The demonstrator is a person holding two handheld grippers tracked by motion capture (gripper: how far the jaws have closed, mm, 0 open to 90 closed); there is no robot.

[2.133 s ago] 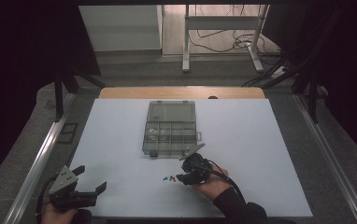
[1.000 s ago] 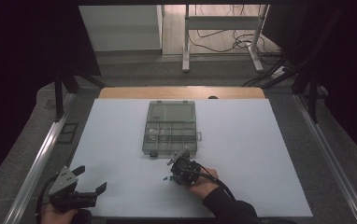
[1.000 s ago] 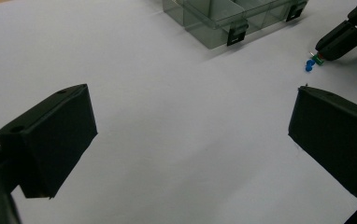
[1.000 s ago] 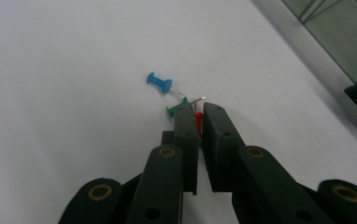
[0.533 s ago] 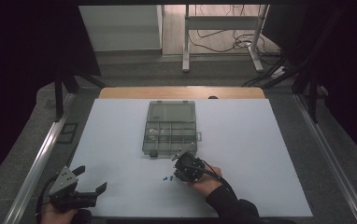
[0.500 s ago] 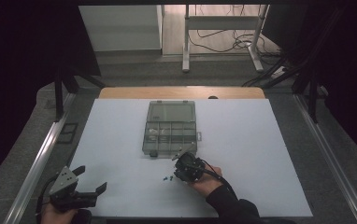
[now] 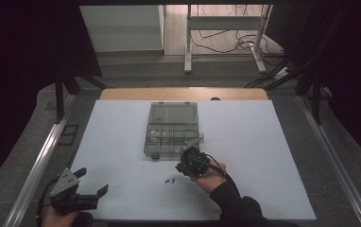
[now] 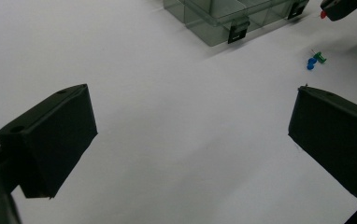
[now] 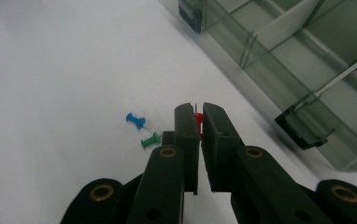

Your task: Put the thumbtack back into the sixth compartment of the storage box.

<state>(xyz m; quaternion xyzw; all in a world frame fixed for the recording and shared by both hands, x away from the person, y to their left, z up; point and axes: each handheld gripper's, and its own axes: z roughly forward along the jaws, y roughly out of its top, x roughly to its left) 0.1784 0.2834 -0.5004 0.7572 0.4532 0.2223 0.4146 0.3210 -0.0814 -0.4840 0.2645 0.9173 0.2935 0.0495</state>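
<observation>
**One pin lifted, two left on the surface**

The right gripper (image 9: 195,122) has its jaws nearly closed on a red pushpin (image 9: 198,116), held just off the near edge of the open compartment box (image 7: 171,135) at mid-surface. A blue pushpin (image 9: 135,120) and a green pushpin (image 9: 149,140) lie loose beside it, apparently next to sort. The left gripper (image 7: 90,187) rests at the near left corner, jaws wide apart, empty.

The right gripper (image 9: 196,122) sits at centre table, jaws pinched nearly together. At seven o'clock, the left gripper (image 7: 90,185) rests with jaws spread wide.
</observation>
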